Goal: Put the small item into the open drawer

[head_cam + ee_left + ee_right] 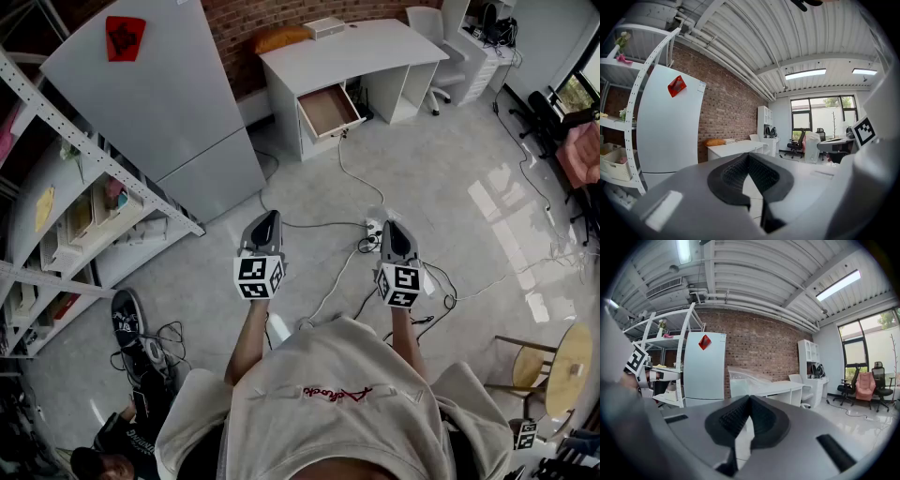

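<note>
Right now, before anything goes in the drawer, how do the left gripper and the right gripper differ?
The left gripper holds nothing between its closed jaws; the right gripper pinches a clear plastic bag. The left gripper is on the side of the white fridge, the right gripper on the side away from it. Both are shut and point roughly toward the open drawer of the desk.

The person wears a cream short-sleeved T-shirt (337,403) with red script (336,394) across its chest. Beyond the shirt, the left tongs (271,217) and right tongs (390,225) are grey shells with black ribbed pads (736,176). Each carries a cube (259,277) of black-and-white square markers.
</note>
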`<state>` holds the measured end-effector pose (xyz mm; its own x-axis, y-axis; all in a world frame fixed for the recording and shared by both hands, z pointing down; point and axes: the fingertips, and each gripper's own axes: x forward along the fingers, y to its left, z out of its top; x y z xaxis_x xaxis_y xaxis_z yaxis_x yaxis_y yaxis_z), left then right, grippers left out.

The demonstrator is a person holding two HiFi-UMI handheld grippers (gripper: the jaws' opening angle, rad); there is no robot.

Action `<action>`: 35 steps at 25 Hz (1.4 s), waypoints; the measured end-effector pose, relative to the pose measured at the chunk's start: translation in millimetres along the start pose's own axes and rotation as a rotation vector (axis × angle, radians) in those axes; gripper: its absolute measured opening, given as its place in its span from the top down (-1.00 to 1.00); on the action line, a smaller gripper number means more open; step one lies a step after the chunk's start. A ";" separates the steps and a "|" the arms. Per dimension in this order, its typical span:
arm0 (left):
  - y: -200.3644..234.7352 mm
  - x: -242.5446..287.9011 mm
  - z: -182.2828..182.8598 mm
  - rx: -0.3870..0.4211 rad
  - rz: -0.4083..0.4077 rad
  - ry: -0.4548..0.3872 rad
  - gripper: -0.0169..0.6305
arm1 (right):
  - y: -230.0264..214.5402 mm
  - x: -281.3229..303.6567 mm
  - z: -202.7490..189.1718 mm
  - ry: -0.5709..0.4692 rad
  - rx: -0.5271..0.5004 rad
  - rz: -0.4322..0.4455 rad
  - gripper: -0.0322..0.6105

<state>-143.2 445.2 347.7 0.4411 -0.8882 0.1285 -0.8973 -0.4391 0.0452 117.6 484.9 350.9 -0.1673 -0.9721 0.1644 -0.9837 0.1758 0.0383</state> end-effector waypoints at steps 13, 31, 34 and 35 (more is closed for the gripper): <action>17.3 -3.9 4.7 0.006 -0.021 -0.014 0.93 | 20.7 6.5 3.9 -0.003 -0.007 -0.006 0.86; 43.0 -8.6 -7.1 -0.014 -0.040 -0.005 0.93 | 48.4 14.8 1.3 0.002 0.003 -0.010 0.86; 48.2 -5.9 -11.0 -0.016 -0.037 0.000 0.93 | 53.0 22.7 -2.7 0.006 0.003 -0.002 0.86; 49.3 -4.0 -12.4 -0.015 -0.036 0.001 0.93 | 53.6 26.1 -4.3 0.008 0.004 0.000 0.86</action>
<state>-189.4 428.7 361.6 0.4728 -0.8718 0.1280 -0.8811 -0.4684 0.0645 60.8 469.6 361.5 -0.1669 -0.9709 0.1718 -0.9839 0.1753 0.0347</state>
